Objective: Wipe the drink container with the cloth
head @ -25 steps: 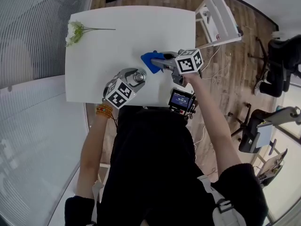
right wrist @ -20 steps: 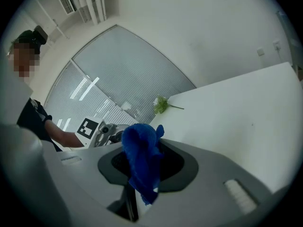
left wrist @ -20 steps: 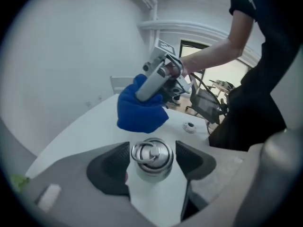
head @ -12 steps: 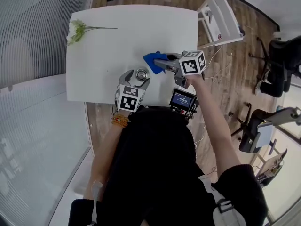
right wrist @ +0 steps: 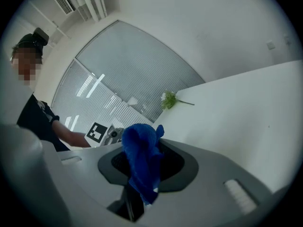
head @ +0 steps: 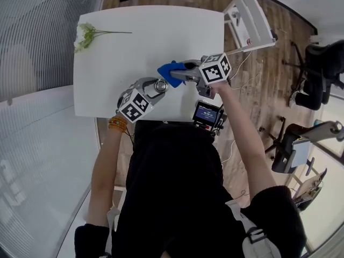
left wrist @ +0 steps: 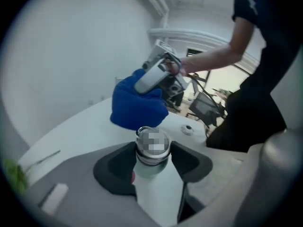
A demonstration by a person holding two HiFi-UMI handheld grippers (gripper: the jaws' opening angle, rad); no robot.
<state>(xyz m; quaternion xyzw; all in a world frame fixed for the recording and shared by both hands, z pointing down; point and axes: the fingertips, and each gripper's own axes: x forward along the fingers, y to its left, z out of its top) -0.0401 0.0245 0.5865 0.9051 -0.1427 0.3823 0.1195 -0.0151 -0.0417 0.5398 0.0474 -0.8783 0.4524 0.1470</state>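
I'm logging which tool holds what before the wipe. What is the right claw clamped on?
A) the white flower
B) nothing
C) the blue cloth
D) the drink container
C: the right claw is shut on the blue cloth, while the left claw grips the drink container.

Black short-sleeved top (head: 177, 198), orange beaded bracelet (head: 118, 124), grey left claw (left wrist: 152, 152) and right claw (right wrist: 142, 167) each bearing a black-and-white marker cube (head: 134, 105).

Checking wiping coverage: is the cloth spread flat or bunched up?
Bunched up: the blue cloth sits as a crumpled wad clamped in the right gripper, with no flat spread.
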